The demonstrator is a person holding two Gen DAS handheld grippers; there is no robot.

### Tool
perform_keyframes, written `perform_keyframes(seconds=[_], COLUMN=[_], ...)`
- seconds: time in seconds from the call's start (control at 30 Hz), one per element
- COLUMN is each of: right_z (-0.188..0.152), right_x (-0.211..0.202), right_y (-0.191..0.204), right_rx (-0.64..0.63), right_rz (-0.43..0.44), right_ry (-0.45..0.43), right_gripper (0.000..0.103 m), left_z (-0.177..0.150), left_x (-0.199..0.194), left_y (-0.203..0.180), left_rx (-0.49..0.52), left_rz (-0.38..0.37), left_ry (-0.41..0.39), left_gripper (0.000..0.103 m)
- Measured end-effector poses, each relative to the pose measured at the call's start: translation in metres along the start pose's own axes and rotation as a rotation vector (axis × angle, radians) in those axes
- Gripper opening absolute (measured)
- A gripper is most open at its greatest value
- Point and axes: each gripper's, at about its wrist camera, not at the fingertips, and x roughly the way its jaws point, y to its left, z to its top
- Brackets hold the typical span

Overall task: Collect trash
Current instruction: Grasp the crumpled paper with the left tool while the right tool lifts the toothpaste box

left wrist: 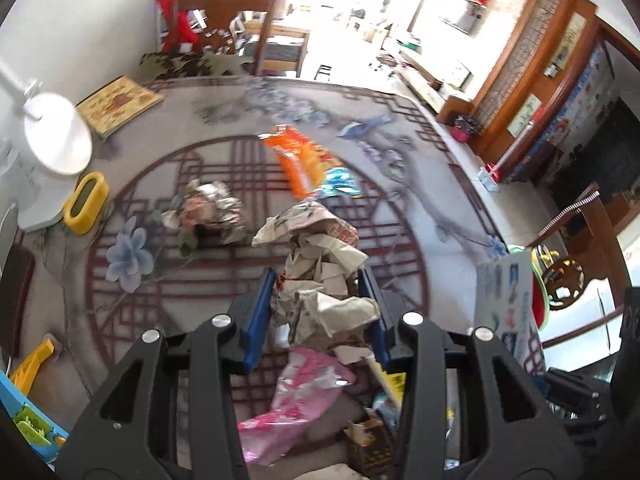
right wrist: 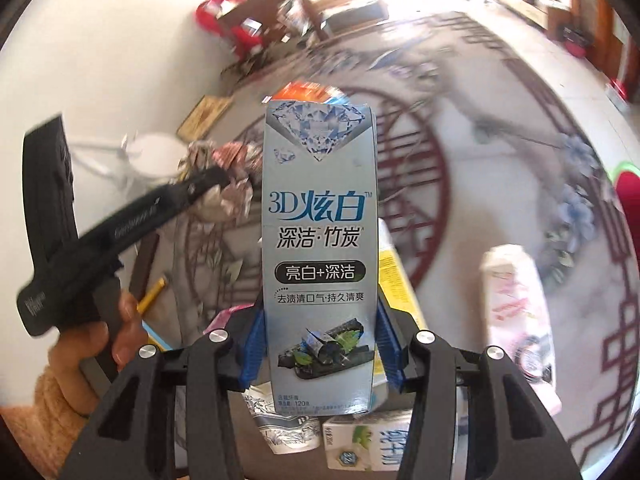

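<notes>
My left gripper (left wrist: pixel 318 280) is shut on a crumpled beige paper wad (left wrist: pixel 320 268) and holds it above a trash pile with a pink wrapper (left wrist: pixel 298 396). On the patterned table (left wrist: pixel 168 160) lie another crumpled printed wad (left wrist: pixel 208 208), an orange snack bag (left wrist: pixel 298 156) and a blue wrapper (left wrist: pixel 340 182). My right gripper (right wrist: pixel 318 316) is shut on a tall grey-blue toothpaste box (right wrist: pixel 320 232), held upright. The box also shows at the right edge of the left wrist view (left wrist: pixel 508 304). The left gripper's black body (right wrist: pixel 120 228) shows at the left of the right wrist view.
A white desk lamp (left wrist: pixel 56 140), a yellow holder (left wrist: pixel 86 202) and a patterned box (left wrist: pixel 120 102) stand at the table's left. Cartons (right wrist: pixel 368 440) and a pink-white pack (right wrist: pixel 516 304) lie below the right gripper. Wooden chairs (left wrist: pixel 240 20) surround the table.
</notes>
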Motion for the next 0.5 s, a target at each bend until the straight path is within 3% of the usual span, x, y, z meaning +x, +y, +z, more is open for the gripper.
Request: perform_keyframes(seconds=[0.5], right_z=[0.004], right_x=[-0.067], right_y=[-0.069], right_rx=[0.156], right_rz=[-0.019], right_ry=[-0.154], right_gripper=[0.047], left_z=[-0.008], left_x=[-0.005], left_y=[-0.093], left_rx=[0.131], left_rz=[-0.082], left_ry=[0.006], left_gripper=[0.041])
